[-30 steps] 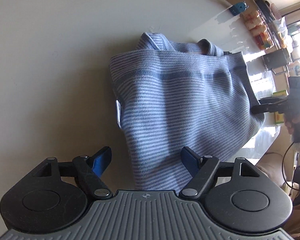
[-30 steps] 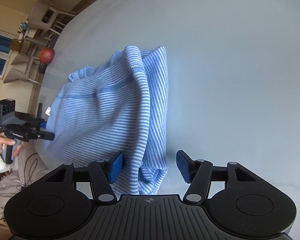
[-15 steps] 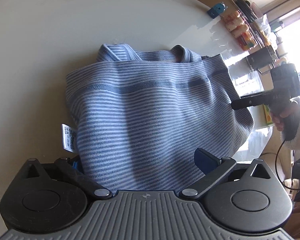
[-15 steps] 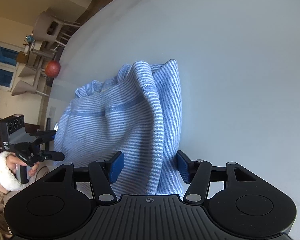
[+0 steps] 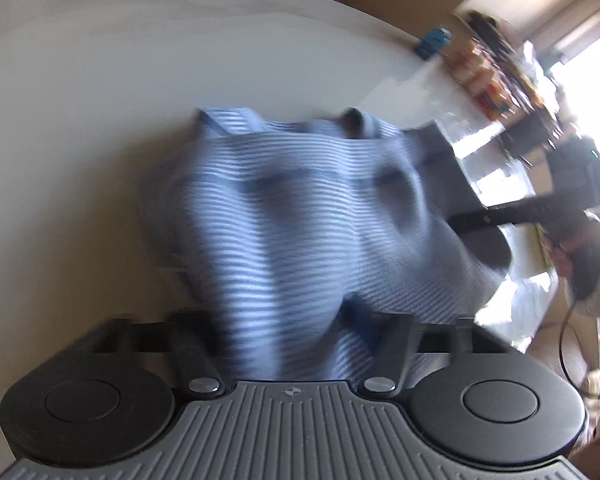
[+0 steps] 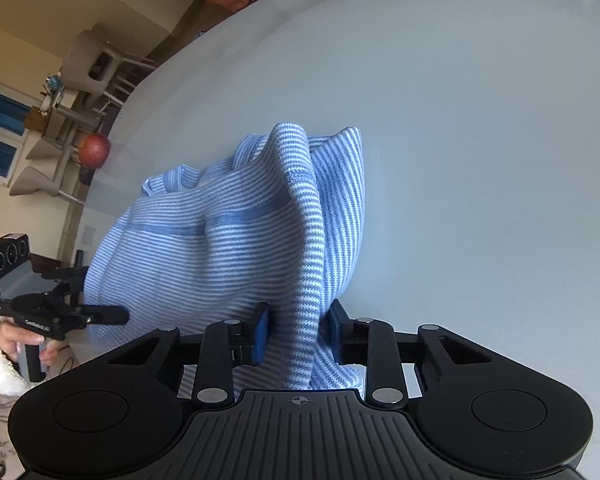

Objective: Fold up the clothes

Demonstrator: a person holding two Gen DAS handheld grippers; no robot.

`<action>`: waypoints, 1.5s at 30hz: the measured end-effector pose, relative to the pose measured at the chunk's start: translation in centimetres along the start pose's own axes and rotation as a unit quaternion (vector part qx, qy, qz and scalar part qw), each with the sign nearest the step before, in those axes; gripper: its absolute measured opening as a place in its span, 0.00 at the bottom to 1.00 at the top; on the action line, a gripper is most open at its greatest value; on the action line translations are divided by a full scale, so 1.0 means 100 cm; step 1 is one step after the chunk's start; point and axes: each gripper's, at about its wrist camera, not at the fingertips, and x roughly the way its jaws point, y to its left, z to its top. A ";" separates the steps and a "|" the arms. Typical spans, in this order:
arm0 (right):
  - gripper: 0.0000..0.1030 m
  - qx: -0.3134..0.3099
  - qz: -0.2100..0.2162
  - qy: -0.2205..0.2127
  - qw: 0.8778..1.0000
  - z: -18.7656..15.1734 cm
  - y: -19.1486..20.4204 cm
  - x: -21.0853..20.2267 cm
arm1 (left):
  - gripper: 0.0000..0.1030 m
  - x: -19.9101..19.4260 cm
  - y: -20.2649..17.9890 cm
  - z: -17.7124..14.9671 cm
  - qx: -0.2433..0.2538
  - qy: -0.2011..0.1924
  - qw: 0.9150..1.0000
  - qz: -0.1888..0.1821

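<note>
Right wrist: right claw [image 6: 296, 334] closing on striped garment [image 6: 236, 248].

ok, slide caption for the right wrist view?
Right hand-held gripper closing on a bunched fold of the blue striped garment on the white table.

"DAS" stands on the left tongs [image 6: 100, 314] camera housing; smaller print unreadable.
</note>
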 end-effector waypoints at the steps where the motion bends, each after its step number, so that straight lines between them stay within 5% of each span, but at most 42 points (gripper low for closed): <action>1: 0.25 0.001 -0.003 -0.003 1.000 -0.001 0.000 0.000 | 0.38 -0.001 0.001 0.000 -0.003 0.000 1.000 -0.001; 18: 0.17 -0.046 -0.022 -0.041 0.998 -0.015 0.056 -0.030 | 0.31 -0.063 -0.019 0.004 0.052 0.007 0.998 0.029; 26: 0.17 -0.098 -0.006 -0.053 0.994 -0.011 0.117 -0.031 | 0.11 -0.138 -0.002 0.000 0.055 -0.021 0.996 0.062; 33: 0.17 -0.142 0.013 -0.062 0.988 0.003 0.182 -0.012 | 0.11 -0.189 0.030 -0.013 0.034 -0.045 0.994 0.092; 39: 0.17 -0.114 -0.010 -0.028 0.993 -0.022 0.160 0.014 | 0.11 -0.139 0.061 -0.038 0.021 0.008 0.998 0.067; 45: 0.17 -0.074 -0.039 0.000 0.997 -0.038 0.126 0.021 | 0.16 -0.129 0.080 -0.040 0.016 -0.006 0.999 0.036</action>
